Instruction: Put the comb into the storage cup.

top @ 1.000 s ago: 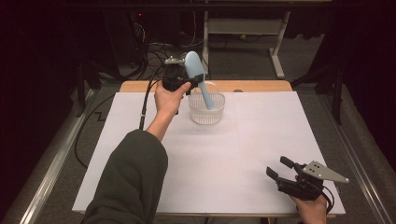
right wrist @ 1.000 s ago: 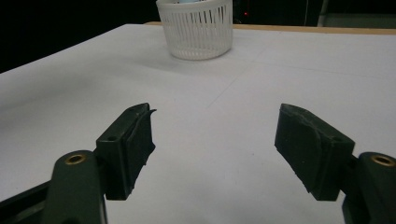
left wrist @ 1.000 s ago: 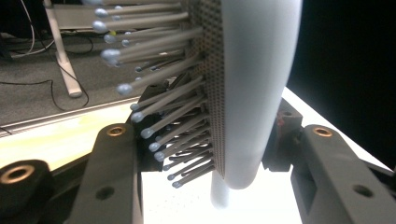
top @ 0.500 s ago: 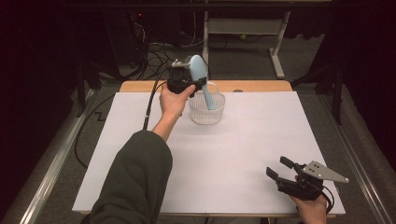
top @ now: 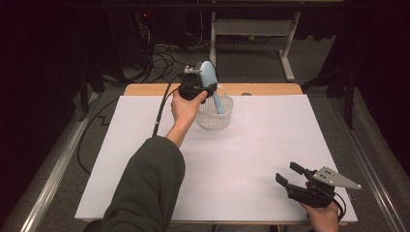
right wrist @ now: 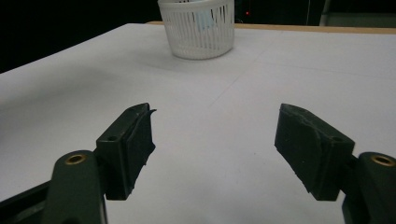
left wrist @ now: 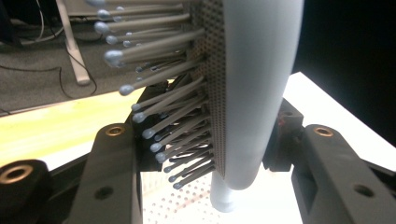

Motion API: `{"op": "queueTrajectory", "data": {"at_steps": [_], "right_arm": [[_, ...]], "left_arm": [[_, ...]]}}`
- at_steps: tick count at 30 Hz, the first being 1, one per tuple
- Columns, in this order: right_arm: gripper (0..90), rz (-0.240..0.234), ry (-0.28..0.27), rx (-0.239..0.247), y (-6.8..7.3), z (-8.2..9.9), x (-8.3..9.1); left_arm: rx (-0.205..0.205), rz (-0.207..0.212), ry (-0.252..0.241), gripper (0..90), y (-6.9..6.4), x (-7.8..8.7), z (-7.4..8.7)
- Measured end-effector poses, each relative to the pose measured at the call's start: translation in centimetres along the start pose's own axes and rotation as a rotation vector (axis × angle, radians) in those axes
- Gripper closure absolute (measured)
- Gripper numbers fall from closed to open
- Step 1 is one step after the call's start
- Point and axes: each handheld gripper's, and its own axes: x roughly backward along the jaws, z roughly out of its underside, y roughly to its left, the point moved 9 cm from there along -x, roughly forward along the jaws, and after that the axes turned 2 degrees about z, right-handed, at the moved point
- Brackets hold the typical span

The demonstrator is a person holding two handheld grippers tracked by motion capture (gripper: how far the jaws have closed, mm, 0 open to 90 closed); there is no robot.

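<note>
A pale blue hairbrush (top: 211,82) stands tilted, handle down inside the white slotted basket (top: 215,119).

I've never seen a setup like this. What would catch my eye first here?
Probably the pale blue hairbrush at the far side of the white table: the left gripper clamps its head, bristles splayed in that gripper's view, with the handle dipping into a small white basket. Next, the right gripper at the near right corner, jaws spread wide with nothing between them.
</note>
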Motion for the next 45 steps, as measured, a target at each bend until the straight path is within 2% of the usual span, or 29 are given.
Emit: {"op": "queueTrajectory", "data": {"at_steps": [17, 24, 28, 45], "right_arm": [[28.4, -0.013, 0.005, 0.001, 0.2, 0.1, 0.0], [28.3, -0.013, 0.002, 0.002, 0.1, 0.0, 0.0], [28.3, -0.012, 0.004, 0.020, 0.2, 0.0, 0.0], [28.3, -0.015, 0.010, 0.019, 0.3, 0.1, -0.1]], "left_arm": [[-0.012, 0.008, 0.010, 50.9, -0.6, -1.3, 0.9], [-0.022, 0.010, 0.030, 50.5, -0.8, -1.9, 1.5], [-0.014, 0.011, 0.021, 50.5, -0.7, -2.0, 1.6], [-0.004, 0.013, 0.035, 49.0, -0.1, -1.9, 2.3]]}}
